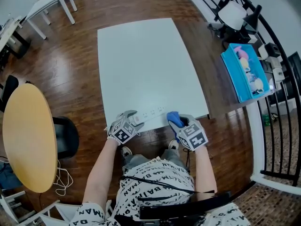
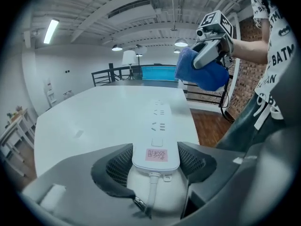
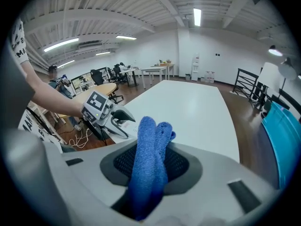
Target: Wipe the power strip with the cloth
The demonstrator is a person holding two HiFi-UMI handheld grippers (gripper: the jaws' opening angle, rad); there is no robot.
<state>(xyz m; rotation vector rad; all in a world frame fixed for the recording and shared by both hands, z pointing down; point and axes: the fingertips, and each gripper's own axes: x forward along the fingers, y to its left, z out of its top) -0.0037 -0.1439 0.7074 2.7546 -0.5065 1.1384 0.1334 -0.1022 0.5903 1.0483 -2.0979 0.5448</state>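
Note:
A white power strip (image 1: 151,113) lies along the near edge of the white table (image 1: 146,55). My left gripper (image 1: 133,120) is at the strip's left end. In the left gripper view its jaws (image 2: 155,157) hug the cord end of the power strip (image 2: 157,126), with a pad against each side. My right gripper (image 1: 181,125) hovers at the strip's right end, shut on a folded blue cloth (image 1: 174,119). The cloth (image 3: 149,159) sticks up between the right jaws. From the left gripper view the right gripper (image 2: 209,51) and cloth (image 2: 200,74) hang above the strip's far end.
A teal bin (image 1: 247,72) with small items sits on a stand to the right, beside a black railing (image 1: 277,55). A round wooden table (image 1: 26,135) and a black chair (image 1: 68,135) are at left. A white desk (image 1: 47,1) stands far left.

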